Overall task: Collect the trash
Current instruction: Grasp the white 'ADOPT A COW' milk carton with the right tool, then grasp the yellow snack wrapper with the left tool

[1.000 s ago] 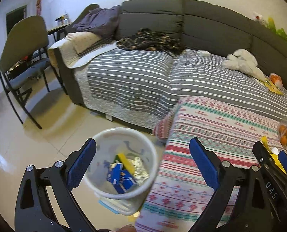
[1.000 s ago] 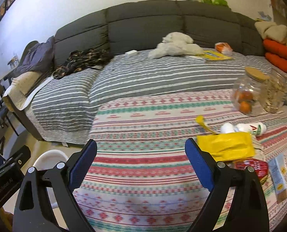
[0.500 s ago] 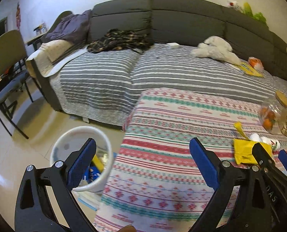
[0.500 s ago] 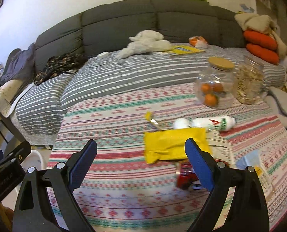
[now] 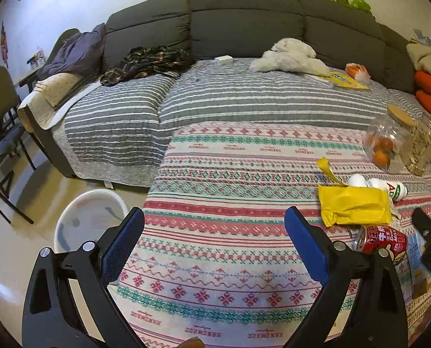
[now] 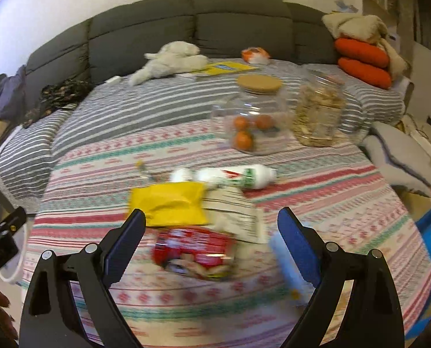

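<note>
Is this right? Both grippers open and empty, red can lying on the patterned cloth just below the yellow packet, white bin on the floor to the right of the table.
One error: the white bin stands on the floor to the left of the table, as the left wrist view shows. The rest holds: left gripper and right gripper are open and empty, and the red can lies on the patterned cloth just below the yellow packet.

Your left gripper (image 5: 214, 229) is spread wide, its blue-padded fingers (image 5: 124, 239) far apart with nothing between them. Your right gripper (image 6: 211, 230) is likewise spread wide and grips nothing, both blue pads bare. In the left wrist view the right gripper's black tip shows at the far right edge; in the right wrist view the left gripper's body shows at the left edge.
</note>
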The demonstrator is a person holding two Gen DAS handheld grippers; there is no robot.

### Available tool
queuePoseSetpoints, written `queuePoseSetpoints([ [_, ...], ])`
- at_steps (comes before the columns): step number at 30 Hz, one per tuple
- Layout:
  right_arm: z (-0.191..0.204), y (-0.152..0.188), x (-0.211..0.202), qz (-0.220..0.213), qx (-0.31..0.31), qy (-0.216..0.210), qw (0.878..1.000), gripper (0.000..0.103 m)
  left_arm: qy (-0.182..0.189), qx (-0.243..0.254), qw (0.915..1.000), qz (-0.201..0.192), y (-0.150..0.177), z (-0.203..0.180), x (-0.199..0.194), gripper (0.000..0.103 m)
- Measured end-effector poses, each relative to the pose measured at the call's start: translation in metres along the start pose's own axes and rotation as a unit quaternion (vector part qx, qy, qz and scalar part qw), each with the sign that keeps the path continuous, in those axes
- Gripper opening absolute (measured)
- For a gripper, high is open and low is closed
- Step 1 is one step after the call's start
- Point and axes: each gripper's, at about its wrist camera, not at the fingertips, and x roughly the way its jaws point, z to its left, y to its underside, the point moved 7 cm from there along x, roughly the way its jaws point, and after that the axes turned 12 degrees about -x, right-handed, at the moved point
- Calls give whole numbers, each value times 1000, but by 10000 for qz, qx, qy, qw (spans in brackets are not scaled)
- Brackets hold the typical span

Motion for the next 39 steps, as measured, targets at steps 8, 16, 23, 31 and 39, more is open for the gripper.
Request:
queuePoseSetpoints([
  [8,-52,27,20,643,-171,188,9976,90,70,214,9997,-20,9,-17,0,93],
  [16,-73,71,56,1660,-420,-206,9850,84,229,473,9985,166,18,-35,12,93],
  [23,-80,81,75,1936,-163,-681,9786,57,906,856,9903,617,30,-73,29,93],
  [31,-101,59,62,1667,304,-734,9828,57,1620,1638,9625,1430,30,-144,47,96],
  [39,-107,35,49,1401,510,-995,9838,57,1405,1508,9454,2524,44,-200,78,96],
])
